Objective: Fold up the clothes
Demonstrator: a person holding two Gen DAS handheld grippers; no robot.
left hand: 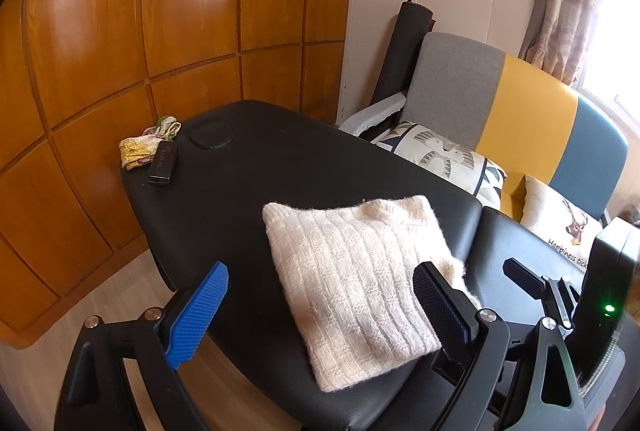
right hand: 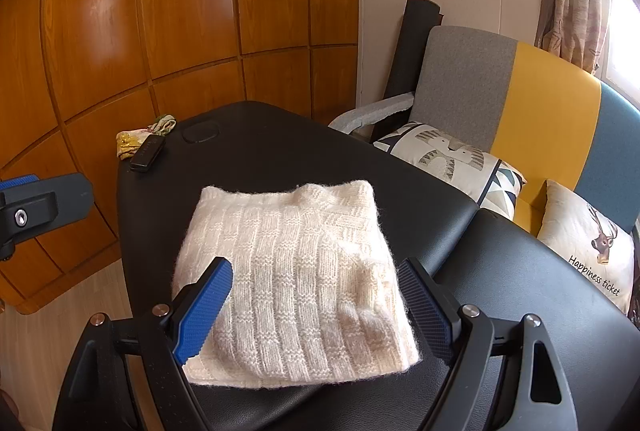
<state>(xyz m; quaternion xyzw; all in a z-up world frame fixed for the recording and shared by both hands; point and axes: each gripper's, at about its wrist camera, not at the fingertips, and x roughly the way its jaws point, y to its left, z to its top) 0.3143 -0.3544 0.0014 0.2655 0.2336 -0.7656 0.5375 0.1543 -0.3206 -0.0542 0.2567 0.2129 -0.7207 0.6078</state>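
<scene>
A cream knitted sweater (left hand: 356, 283) lies folded into a compact rectangle on the black padded table (left hand: 280, 167). It also shows in the right wrist view (right hand: 296, 287). My left gripper (left hand: 320, 307) is open and empty, held just above the sweater's near left part. My right gripper (right hand: 320, 307) is open and empty, held above the sweater's near edge. The right gripper also shows at the right of the left wrist view (left hand: 560, 295). Part of the left gripper shows at the left edge of the right wrist view (right hand: 40, 207).
A black remote (left hand: 162, 162) and a crumpled floral cloth (left hand: 146, 145) lie at the table's far left corner. A round black pad (left hand: 211, 137) is set in the table there. A sofa with cushions (left hand: 532, 127) stands to the right. Wooden panels (left hand: 120, 31) are behind.
</scene>
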